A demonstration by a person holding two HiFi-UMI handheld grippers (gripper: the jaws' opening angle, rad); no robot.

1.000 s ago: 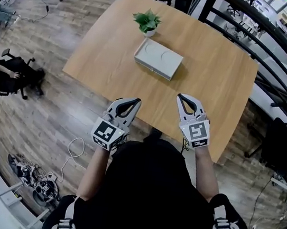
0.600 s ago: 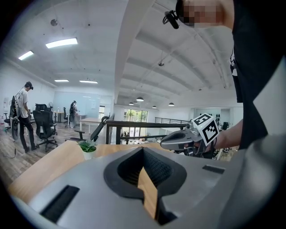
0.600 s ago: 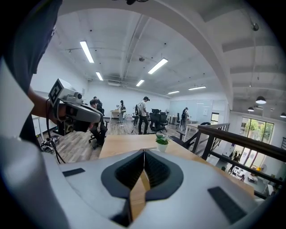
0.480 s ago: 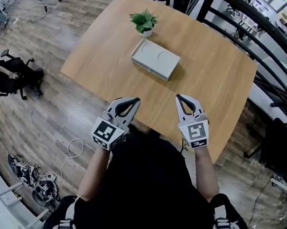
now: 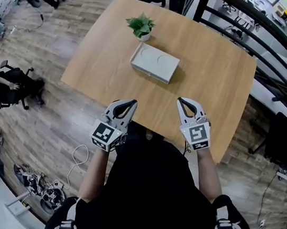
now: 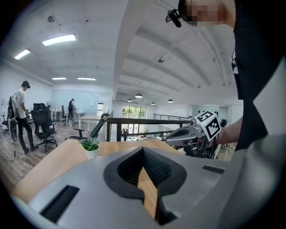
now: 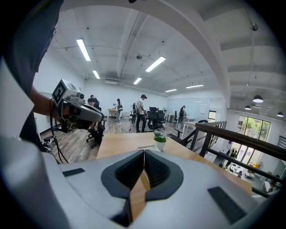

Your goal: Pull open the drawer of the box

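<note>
We stand at the near edge of a big, light brown wooden table (image 5: pixel 220 64). The flat, light grey box with two round marks on its top (image 5: pixel 154 63) sits out in the middle of the table, well away from us.

We think the job has not started. Nothing touches the box, and no drawer sticks out of it. We see one long grey side turned toward us, but we cannot make out a handle or a drawer line from here. So all of it is left to do: reach over, catch the drawer front and pull.

Our left gripper (image 5: pixel 132 103) and right gripper (image 5: pixel 181 101) hang side by side over the near table edge. Both have their jaws pressed together with nothing in them.

A small green plant in a white pot (image 5: pixel 140 25) stands just behind the box.
</note>
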